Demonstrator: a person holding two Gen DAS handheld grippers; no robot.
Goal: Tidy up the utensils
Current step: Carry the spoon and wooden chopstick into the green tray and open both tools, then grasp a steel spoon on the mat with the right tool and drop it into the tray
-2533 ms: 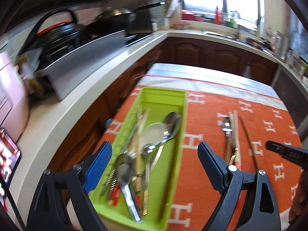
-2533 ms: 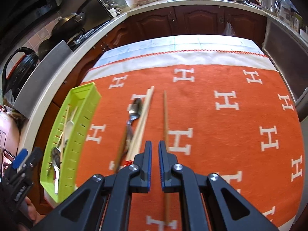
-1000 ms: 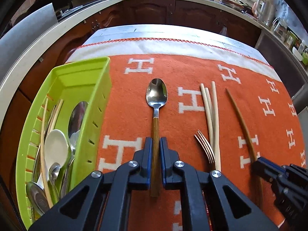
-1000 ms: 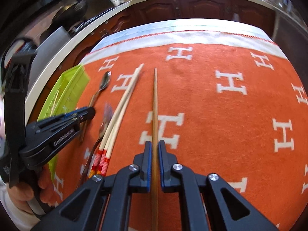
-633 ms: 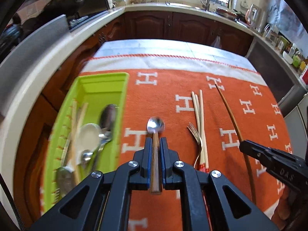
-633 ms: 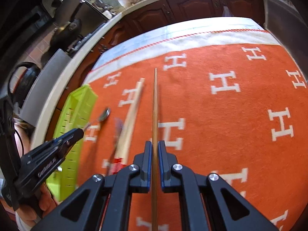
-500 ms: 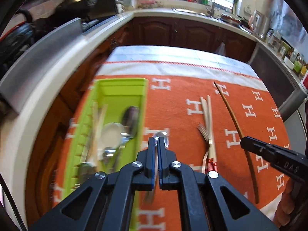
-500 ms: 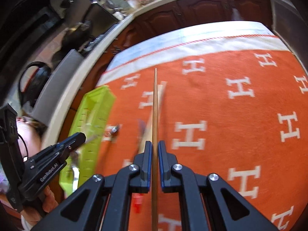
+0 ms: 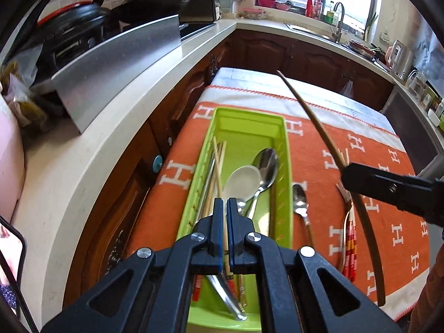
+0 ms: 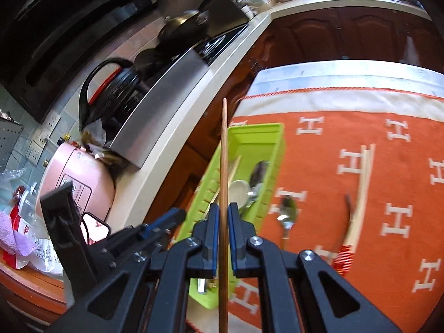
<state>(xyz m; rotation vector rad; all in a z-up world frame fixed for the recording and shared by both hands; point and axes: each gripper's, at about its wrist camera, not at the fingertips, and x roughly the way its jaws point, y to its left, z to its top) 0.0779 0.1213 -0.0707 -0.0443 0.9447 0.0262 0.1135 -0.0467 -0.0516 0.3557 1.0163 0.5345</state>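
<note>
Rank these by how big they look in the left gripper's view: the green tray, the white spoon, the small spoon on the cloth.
1. Green tray
2. White spoon
3. Small spoon: its handle is partly hidden, and the two spoons look close, so their order is unsure.

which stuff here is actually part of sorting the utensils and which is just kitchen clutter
Job: green tray; dark chopstick in the right gripper; wood-handled spoon; fork; pale chopsticks.

Clutter: wok; pink cooker; tap.

Black wok [image 9: 155, 2], pink appliance [image 10: 80, 180], sink faucet [image 9: 339, 19], orange cloth [image 9: 388, 194]
</note>
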